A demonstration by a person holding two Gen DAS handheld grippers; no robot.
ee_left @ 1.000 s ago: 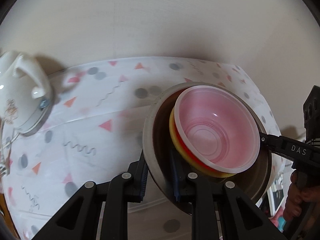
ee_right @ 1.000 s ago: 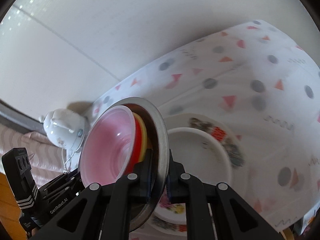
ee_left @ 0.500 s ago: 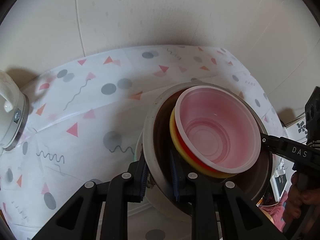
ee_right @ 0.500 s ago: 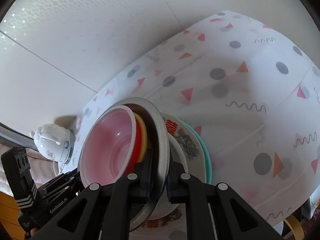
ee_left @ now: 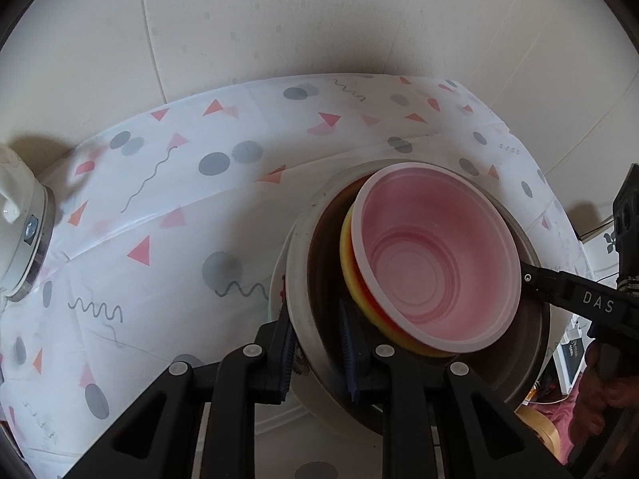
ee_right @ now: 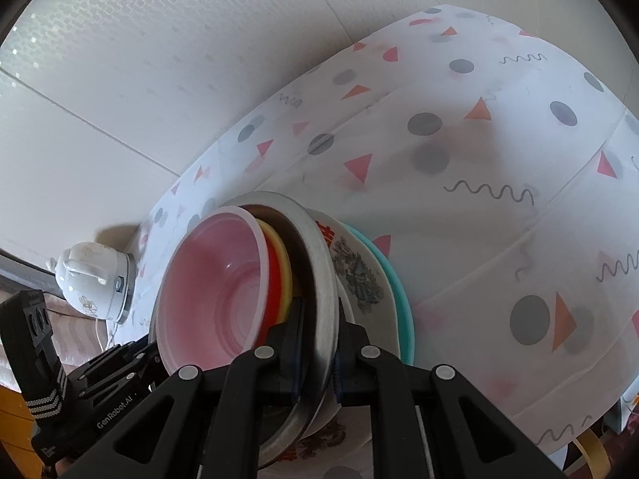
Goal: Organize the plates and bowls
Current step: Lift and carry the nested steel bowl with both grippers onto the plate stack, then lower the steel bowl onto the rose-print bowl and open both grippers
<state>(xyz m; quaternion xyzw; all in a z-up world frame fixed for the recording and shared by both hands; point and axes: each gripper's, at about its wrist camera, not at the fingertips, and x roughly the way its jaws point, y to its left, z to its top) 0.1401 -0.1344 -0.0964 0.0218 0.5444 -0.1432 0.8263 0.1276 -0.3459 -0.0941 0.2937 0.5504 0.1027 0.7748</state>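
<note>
Left wrist view first: the left gripper (ee_left: 317, 349) is clamped on the near rim of the metal bowl (ee_left: 297, 275), one blue-padded finger outside the wall, one inside. Nested in that metal bowl sits a yellow bowl (ee_left: 346, 263), a red bowl (ee_right: 272, 279) showing as a thin band, and on top a translucent pink bowl (ee_left: 435, 255). Across the metal bowl, on its far right rim, the tip of the right gripper (ee_left: 531, 279) is pinched onto the edge, and below it part of the person's hand (ee_left: 599, 391) shows.

Right wrist view now: the right gripper (ee_right: 317, 349) is clenched on the metal bowl's rim (ee_right: 319, 275), fingers either side of the wall, and the left gripper (ee_right: 135, 363) comes in from the lower left at the opposite rim. The whole stack is tilted in this view. Directly beyond the metal bowl lies a white patterned plate (ee_right: 359, 275) on top of a teal plate (ee_right: 399, 299); whether the metal bowl touches them, I cannot tell. All of it is over the tablecloth (ee_right: 479, 159) with its dots and triangles. Well left of the metal bowl, a white kettle (ee_right: 92, 279) stands at the cloth's edge.
</note>
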